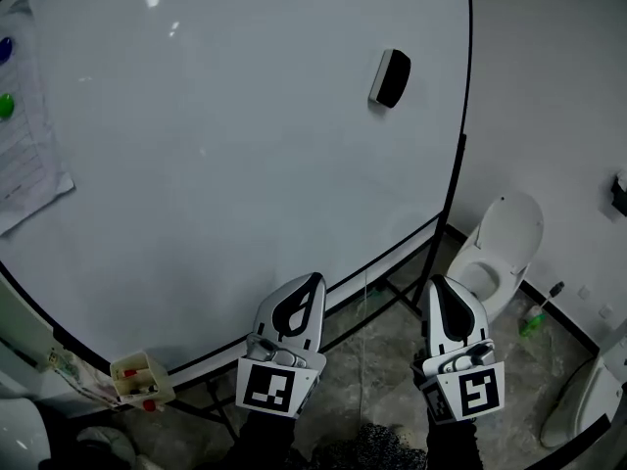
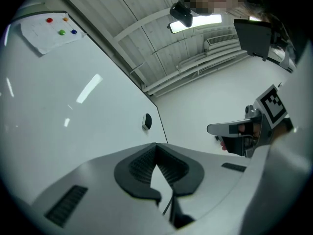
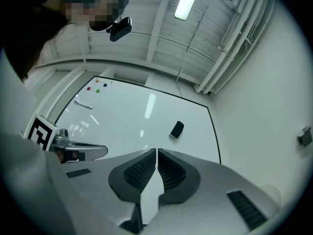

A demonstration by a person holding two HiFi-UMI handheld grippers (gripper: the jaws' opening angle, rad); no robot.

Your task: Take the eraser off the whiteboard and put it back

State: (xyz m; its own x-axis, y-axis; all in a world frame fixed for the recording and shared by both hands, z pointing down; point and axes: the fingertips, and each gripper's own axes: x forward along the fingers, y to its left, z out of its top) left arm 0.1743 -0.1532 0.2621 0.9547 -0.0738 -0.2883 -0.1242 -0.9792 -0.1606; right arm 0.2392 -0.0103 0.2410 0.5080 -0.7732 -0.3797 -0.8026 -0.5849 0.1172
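A black-and-white eraser sticks to the whiteboard near its upper right edge; it also shows small in the left gripper view and in the right gripper view. My left gripper is low in the head view, below the board's bottom edge, jaws shut with nothing between them. My right gripper is beside it to the right, also shut and empty. Both are far from the eraser and point up toward the board.
A paper sheet with coloured magnets hangs at the board's left. A small marker tray sits at the lower left frame. White chairs and a green-tipped brush stand on the floor at right, by the board's stand legs.
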